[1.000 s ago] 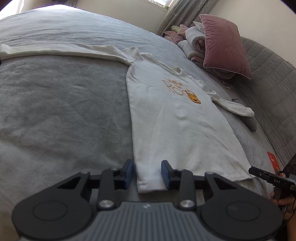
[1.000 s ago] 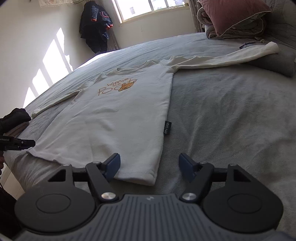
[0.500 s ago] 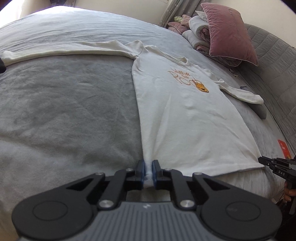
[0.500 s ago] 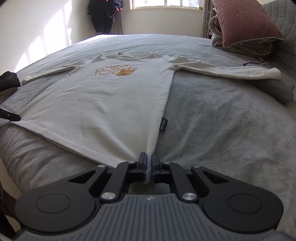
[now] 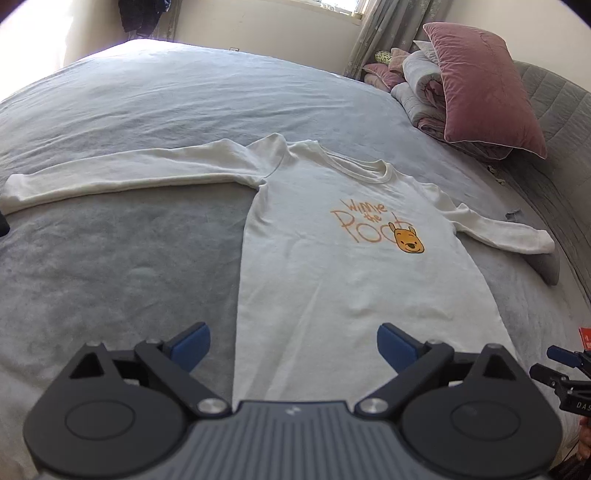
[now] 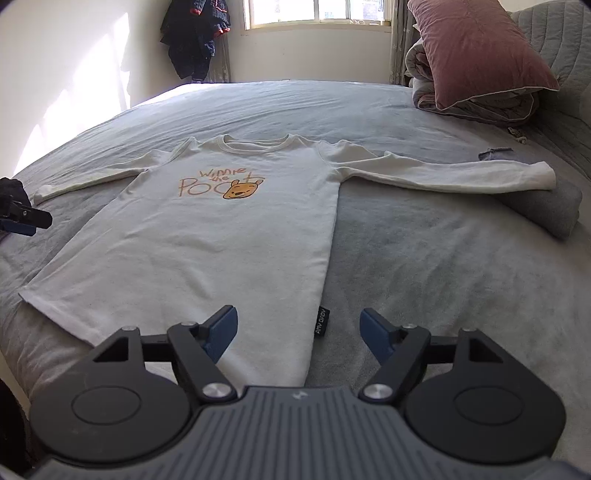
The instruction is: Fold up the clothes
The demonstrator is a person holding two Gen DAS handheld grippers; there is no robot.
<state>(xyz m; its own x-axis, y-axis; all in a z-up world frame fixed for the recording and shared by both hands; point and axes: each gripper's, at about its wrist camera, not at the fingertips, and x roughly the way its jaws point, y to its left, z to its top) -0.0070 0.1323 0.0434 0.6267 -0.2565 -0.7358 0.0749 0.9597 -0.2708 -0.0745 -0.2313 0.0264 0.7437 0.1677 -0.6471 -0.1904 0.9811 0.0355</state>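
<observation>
1. On the grey bedspread [image 5: 122, 280], in the left wrist view, the white long-sleeved Winnie the Pooh shirt [image 5: 332, 280] lies flat, face up, both sleeves spread out to the sides.
2. Its left gripper [image 5: 293, 345] has just been opening and its jaws now stand wide apart; the shirt's hem corner lies below and between the blue pads [image 5: 192, 341], touched by neither.
3. Risk in this view: the hem edge sits close to the near side of the bed, so a careless next pinch could drag the body crooked and ruin the flat lay.
4. From the right wrist view, the same shirt [image 6: 229, 236] stretches away toward the window [image 6: 314, 13], its collar far, its hem near.
5. That view's right gripper [image 6: 298, 328] has also just been opening; its jaws are apart, with the shirt's side seam and black label [image 6: 320, 325] lying between them, unpinched.
6. Risk in this view: the far sleeve [image 6: 443, 175] rests partly on a folded grey cloth [image 6: 546, 206], so a fold started from that sleeve could snag or lift that cloth along.
7. My judgement: no fold is made yet.
</observation>
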